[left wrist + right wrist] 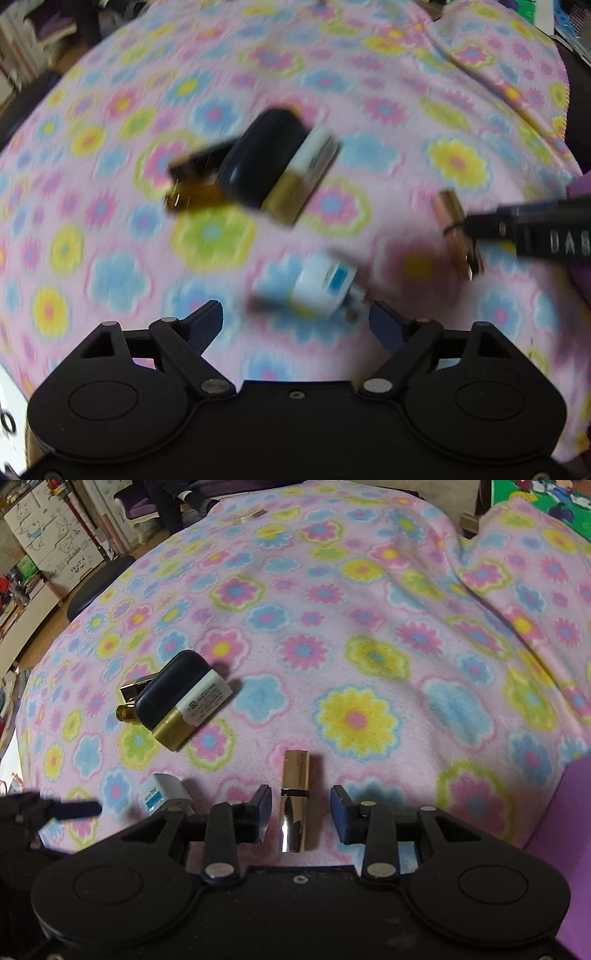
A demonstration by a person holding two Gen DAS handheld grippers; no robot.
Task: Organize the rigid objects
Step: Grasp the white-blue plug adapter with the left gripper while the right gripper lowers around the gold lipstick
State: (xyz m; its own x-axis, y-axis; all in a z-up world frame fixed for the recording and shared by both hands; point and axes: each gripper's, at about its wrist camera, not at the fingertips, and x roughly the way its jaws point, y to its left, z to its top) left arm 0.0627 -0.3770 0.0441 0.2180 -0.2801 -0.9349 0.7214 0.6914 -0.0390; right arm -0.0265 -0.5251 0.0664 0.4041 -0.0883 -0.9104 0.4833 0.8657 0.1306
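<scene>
The floral blanket (369,590) lies mostly bare toward its far edge. The right tool (301,812) stands open astride a gold lipstick (293,801); the left tool (295,321) is open over a white box (321,288).

- Left gripper (295,314): matte black body with two rounded lobes, each stamped with a shallow oval; triangular cut-outs sit near the outer pivots.
- Silver rivet-like pins mark the joints of its black linkage arms; a small screw sits at centre.
- Its fingers (207,321) carry dark navy ribbed pads.
- Right gripper (301,808): same black twin-lobed housing, silver pivot pins, central screw.
- Its fingers (339,812) end in blue pads with pale edges.
- White lettering "DAB" shows on the right gripper's black side in the left wrist view.
</scene>
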